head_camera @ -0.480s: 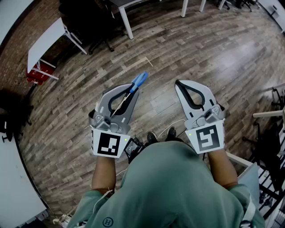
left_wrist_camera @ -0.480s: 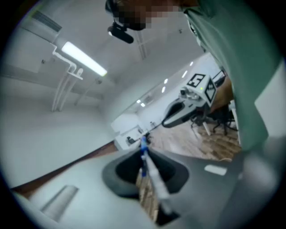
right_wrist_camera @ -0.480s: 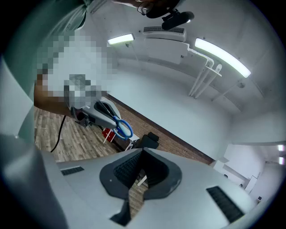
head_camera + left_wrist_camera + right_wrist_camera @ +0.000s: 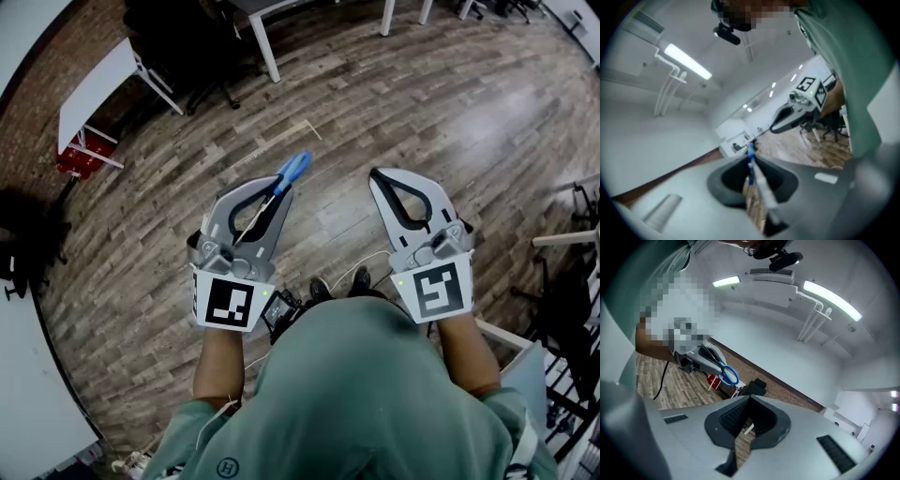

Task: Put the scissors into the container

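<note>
Wooden floor boards (image 4: 422, 103) are spread out below both claws, which are held up in the air, side by side and almost level. The left gripper (image 4: 275, 195) is closed on the scissors (image 4: 292, 172). The thin metal blades are pinched between its jaws and run back toward the hand. The blue handles are poked out past the jaw tips, on the far side from the person. In the left gripper view the blades are seen right down the middle of the narrow gap, with the blue part at the far end.

The right gripper (image 4: 378, 178) is held just to the right of the left one, and the two are kept apart. Its jaw tips are pressed together and nothing is held between them. Only floor is seen through the loop behind the tips in the right gripper view.

Farther out, a thin pale stick (image 4: 286, 134) is laid on the floor beyond the blue handles. A white table (image 4: 94, 80) is set at the far left, with a red thing (image 4: 80, 155) beside it. A green shirt (image 4: 366, 394) is seen at the near edge. Long ceiling lights (image 4: 829, 298) are lit overhead.
</note>
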